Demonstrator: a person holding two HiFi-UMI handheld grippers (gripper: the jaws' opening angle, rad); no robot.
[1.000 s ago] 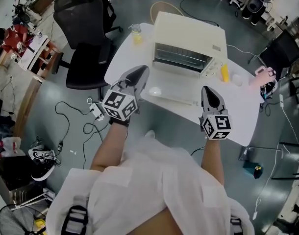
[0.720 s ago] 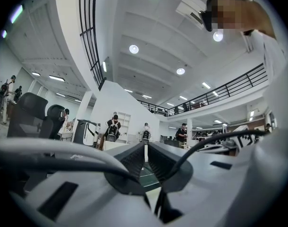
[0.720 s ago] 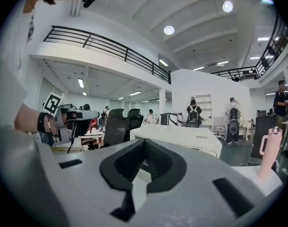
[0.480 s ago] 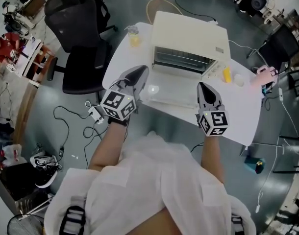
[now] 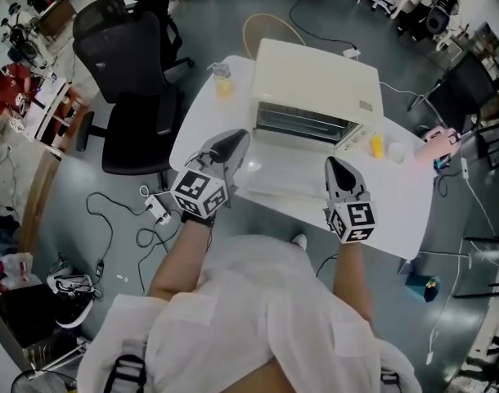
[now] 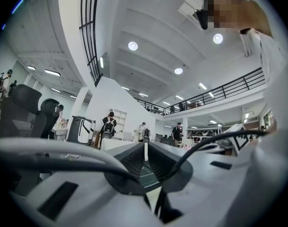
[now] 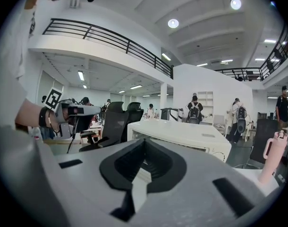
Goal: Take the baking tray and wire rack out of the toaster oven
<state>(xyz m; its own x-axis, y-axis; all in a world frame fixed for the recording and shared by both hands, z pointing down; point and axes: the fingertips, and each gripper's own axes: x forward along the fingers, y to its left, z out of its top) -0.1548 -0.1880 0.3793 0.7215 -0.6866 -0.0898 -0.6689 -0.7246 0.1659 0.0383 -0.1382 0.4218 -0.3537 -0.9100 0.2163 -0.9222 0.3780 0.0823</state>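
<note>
A cream toaster oven stands on the white table, its door folded down toward me. Dark bars of the wire rack show in the opening; I cannot make out the baking tray. My left gripper hovers shut and holding nothing by the door's left end. My right gripper hovers shut and holding nothing by the door's right end. In the left gripper view the jaws meet with nothing between. In the right gripper view the gripper is shut too, the oven just beyond it.
A cup of yellow liquid stands left of the oven, a yellow bottle and a small white cup to its right. A pink bottle is at the table's right end. A black office chair and floor cables lie left.
Both grippers have moved a little forward toward the oven door and slightly lower. Both stayed shut with nothing in them.
</note>
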